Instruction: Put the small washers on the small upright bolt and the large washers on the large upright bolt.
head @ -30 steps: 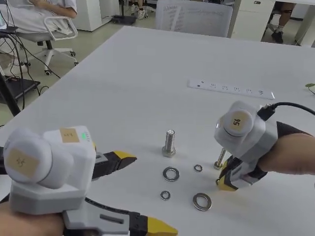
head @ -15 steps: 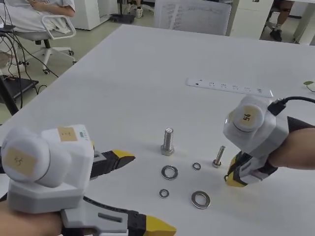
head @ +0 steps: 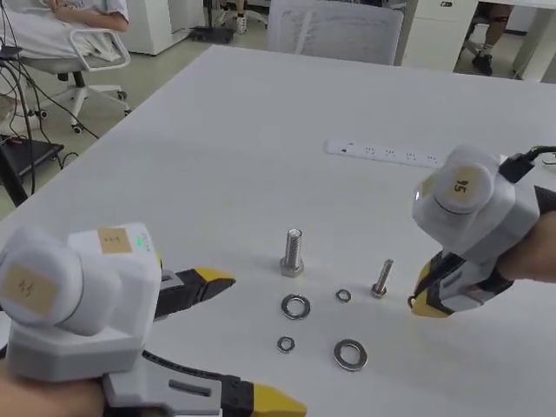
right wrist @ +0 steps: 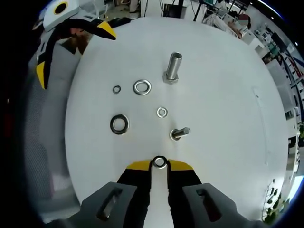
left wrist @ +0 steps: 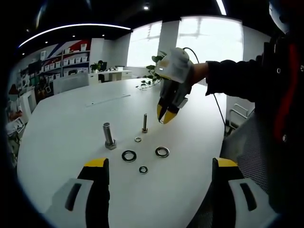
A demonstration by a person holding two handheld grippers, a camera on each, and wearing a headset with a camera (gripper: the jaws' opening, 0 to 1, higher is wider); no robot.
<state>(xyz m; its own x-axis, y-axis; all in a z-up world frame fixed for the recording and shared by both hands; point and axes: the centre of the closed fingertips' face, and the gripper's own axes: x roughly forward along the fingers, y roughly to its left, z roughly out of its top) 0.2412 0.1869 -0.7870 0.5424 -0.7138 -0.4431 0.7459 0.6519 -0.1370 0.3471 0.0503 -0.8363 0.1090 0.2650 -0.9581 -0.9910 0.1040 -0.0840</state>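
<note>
The large bolt [head: 293,254] and the small bolt [head: 380,280] stand upright on the white table [head: 261,148]. In front of them lie two large washers [head: 295,306] [head: 350,354] and two small washers [head: 343,295] [head: 285,344]. My right gripper [right wrist: 160,164] is shut on a small washer [right wrist: 160,162] pinched at its yellow tips. It hovers just right of the small bolt [right wrist: 180,133], also seen as the right gripper [head: 427,302] in the head view. My left gripper [head: 250,340] is open at the near left, jaws wide, with the washers ahead of it [left wrist: 160,164].
A white power strip [head: 387,155] lies further back on the table. A mesh chair [head: 334,30] stands at the far edge. A seated person and an office chair [head: 61,43] are off to the far left, with cables on the floor.
My right gripper has drawn to the right and slightly up, away from the small bolt. The left gripper has stayed put; the head camera shifted a little.
</note>
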